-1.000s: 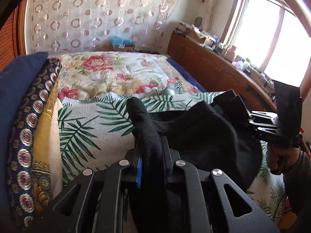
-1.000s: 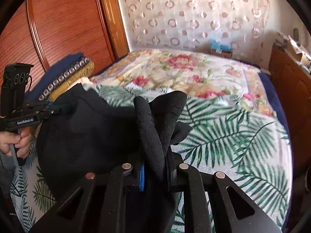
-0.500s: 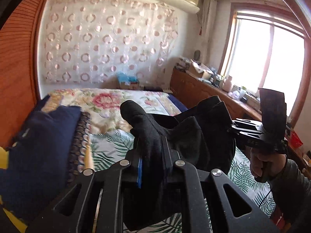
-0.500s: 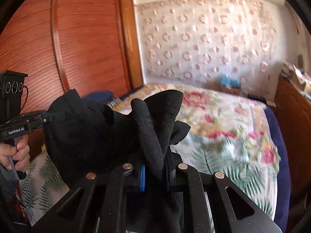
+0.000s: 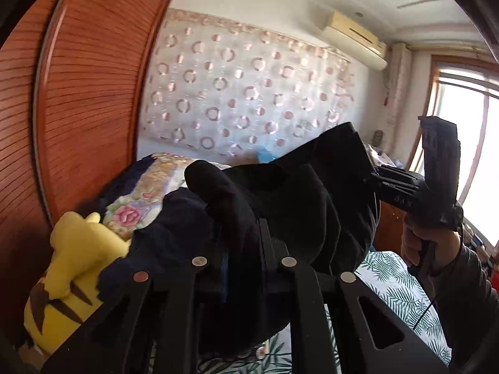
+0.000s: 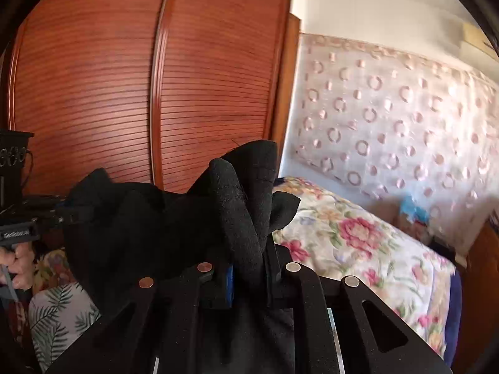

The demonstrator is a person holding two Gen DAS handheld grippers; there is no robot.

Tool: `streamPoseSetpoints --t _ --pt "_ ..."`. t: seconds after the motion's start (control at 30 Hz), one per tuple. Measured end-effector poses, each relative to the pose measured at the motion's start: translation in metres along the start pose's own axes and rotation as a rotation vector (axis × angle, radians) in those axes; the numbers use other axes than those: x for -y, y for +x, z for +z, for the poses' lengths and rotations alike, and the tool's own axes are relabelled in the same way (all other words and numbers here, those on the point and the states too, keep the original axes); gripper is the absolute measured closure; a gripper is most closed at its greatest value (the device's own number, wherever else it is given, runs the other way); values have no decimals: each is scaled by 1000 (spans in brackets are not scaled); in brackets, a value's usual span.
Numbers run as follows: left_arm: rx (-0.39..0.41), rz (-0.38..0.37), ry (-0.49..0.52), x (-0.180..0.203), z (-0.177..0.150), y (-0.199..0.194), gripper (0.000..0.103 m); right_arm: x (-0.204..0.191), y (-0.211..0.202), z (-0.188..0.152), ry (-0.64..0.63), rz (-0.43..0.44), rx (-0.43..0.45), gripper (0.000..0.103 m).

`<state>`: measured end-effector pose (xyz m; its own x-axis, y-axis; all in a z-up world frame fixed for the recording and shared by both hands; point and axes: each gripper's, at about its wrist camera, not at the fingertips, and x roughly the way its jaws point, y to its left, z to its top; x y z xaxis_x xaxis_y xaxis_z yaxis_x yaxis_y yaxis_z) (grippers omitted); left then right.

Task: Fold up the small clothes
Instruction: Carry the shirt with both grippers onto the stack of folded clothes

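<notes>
A black garment [image 5: 299, 205] hangs in the air above the bed [image 6: 358, 243], stretched between the left gripper [image 5: 241, 233] and the right gripper [image 6: 248, 249], each clamped narrowly on a bunched edge of the cloth. With only small pinches of thick fabric held, a corner could slip free and drop the piece in a heap near the bed's wardrobe-side edge, spoiling the fold.

Daylight glares through the window [image 5: 474, 155], fisheye edges bend dark, right view slightly motion-blurred
</notes>
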<state>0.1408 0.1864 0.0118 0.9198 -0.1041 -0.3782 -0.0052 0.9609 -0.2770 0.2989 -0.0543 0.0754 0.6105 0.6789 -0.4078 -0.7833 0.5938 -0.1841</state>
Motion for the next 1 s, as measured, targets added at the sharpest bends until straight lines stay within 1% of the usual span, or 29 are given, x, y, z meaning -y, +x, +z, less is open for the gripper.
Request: streamPoseSetpoints --t 0.13,0.2,0.27,0.4,0.47,0.5,0.53,0.57,0.6,0.63,0.67,0.7,0.73,0.8,0.87,0.93,0.97,1.0 --pt "9 38 -54 -20 -13 -4 88 -7 40 18 -29 17 -27 89" --pt "1 76 -58 -23 -22 -7 88 0 62 28 -48 33 -43 89" --pt "1 98 -77 -28 -30 -8 88 -4 85 39 -73 47 -63 89" --pt "-27 147 -119 -43 -42 -9 88 -24 131 54 -172 76 -98 89" --pt "-59 173 -150 -51 -46 -1 88 -27 153 57 -185 81 -126 88" --pt "-70 176 -161 -53 -47 2 88 -26 160 57 -174 77 -136 86" --pt "-78 175 -169 -55 -48 5 87 -24 168 57 -149 73 -156 81" --pt "-82 177 -168 -58 -49 4 85 -19 169 56 -124 67 -171 77" --pt "-83 183 -161 -57 -50 4 83 -16 172 56 -104 47 -171 71" --pt "-79 193 -150 -56 -49 4 77 -13 170 57 -86 17 -154 61" --pt "-73 199 -142 -56 -49 2 69 -9 166 57 -70 1 -138 56" --pt "-66 206 -131 -57 -49 2 65 -6 161 55 -59 -4 -128 53" --pt "-58 211 -121 -57 -49 0 57 -2 155 53 -43 -4 -122 53" --pt "-46 203 -102 -57 -46 -4 50 -3 144 45 -20 35 -117 53" --pt "-29 209 -78 -55 -43 -8 26 0 136 34 -3 97 -127 53" --pt "-5 230 -47 -53 -41 -12 18 2 143 20 6 123 -155 53" --pt "-2 240 -34 -51 -40 -13 15 6 150 14 4 117 -174 53" --pt "-1 250 -19 -49 -38 -15 14 8 154 6 0 106 -191 53"
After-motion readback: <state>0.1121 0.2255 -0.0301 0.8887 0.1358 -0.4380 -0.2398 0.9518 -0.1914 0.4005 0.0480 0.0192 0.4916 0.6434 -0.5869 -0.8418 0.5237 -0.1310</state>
